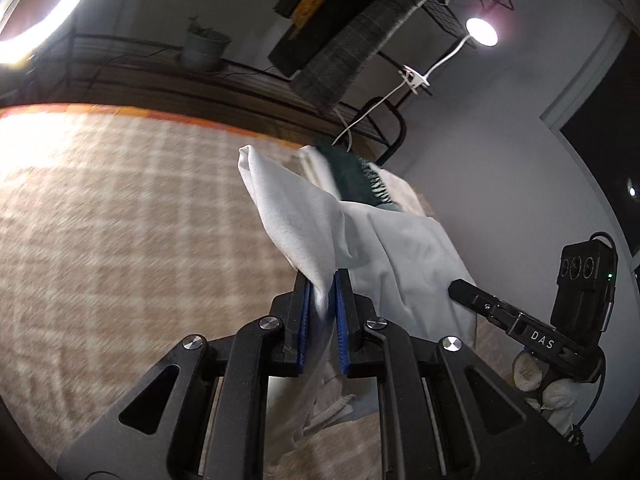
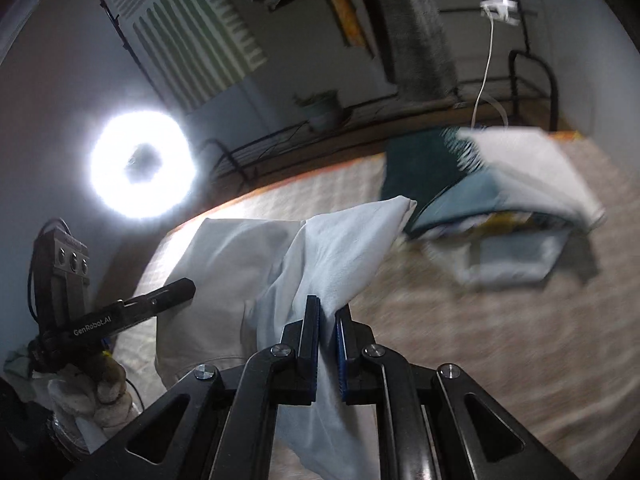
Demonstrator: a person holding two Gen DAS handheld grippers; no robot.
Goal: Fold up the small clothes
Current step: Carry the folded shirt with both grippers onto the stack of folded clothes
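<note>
Both tongs clamp the same white cloth (image 1: 320, 216), lifted off the bed (image 1: 120, 220). Left tongs (image 1: 322, 280) are nipped onto a bunched fold; the blue pads (image 1: 342, 320) press the fabric from both sides, and a corner of the cloth sticks up and left past the tips. Right tongs (image 2: 328, 312) are nipped onto another bunched part of the cloth (image 2: 332, 248), jaws nearly together with the fabric running down between them.

The cloth hangs slack between the two grips, and its lower edge droops toward the checked beige bedspread (image 2: 460, 340). In the left view the right tongs (image 1: 454, 289) come in from the lower right beside the cloth, held by a gloved hand (image 1: 536, 376). In the right view the left tongs (image 2: 191, 283) come in from the left, tip against the cloth's edge, held by a gloved hand (image 2: 100, 392).

A pile of clothes (image 2: 500, 200) lies on the bed, well apart from the held cloth: dark green, teal and white pieces, blurred. It is behind the cloth in the left view (image 1: 356, 180).

Ring light (image 2: 142, 168) at the back, potted plant (image 1: 204, 48) on a rack (image 1: 120, 64), small lamp (image 1: 482, 31) on a white stalk
</note>
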